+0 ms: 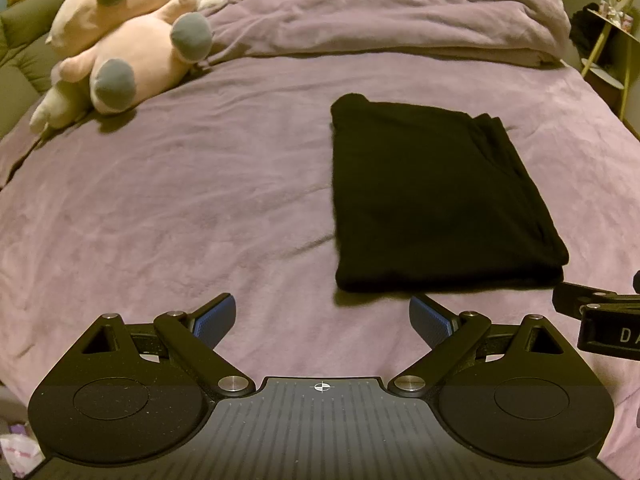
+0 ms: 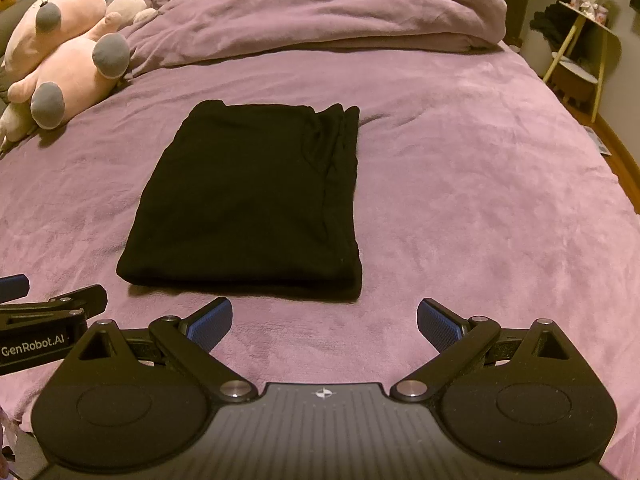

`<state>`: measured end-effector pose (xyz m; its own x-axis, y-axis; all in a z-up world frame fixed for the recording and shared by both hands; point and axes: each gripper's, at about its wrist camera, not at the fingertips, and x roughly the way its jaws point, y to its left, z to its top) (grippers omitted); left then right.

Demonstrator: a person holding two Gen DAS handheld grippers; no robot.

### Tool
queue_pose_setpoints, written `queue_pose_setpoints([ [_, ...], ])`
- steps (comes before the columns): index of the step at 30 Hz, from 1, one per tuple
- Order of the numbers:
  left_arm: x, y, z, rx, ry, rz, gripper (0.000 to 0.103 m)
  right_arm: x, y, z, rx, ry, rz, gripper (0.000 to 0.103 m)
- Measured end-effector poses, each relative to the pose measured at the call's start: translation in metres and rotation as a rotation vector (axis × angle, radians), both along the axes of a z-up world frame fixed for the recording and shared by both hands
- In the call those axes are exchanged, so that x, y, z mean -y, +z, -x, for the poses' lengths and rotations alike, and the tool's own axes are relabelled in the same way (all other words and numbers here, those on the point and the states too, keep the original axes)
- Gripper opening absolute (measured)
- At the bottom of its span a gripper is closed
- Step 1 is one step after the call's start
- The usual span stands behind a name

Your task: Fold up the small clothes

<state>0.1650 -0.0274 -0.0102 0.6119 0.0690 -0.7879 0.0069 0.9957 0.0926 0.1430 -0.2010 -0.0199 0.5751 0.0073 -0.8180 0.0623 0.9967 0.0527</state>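
Step in hand: I judge the fold near done or between folds. One black garment [image 2: 244, 196] lies as a flat folded rectangle on the bed [image 2: 480, 184], its layered edges along the right side.

Left hand-held gripper [image 1: 322, 320]: fingers spread wide, empty, just short of the garment's near edge. Right hand-held gripper [image 2: 324, 322]: likewise wide, empty, just short of that edge.

Next move, as I see it: either pinch the near edge with both for one more fold, or leave it.

Count: garments, one; hand-held grippers, two; pink plush toys [image 2: 64, 64], apparently two; bunched duvet [image 2: 320, 12], one.
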Motion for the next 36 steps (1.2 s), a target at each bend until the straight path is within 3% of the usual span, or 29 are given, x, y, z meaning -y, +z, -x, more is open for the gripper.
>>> queue_pose_setpoints([
  [36,0.0036,-0.0011,-0.0032,-0.012,-0.031,-0.004,0.097,0.0075,-0.0025,-0.0051,-0.018,-0.017,-0.02,0.099],
])
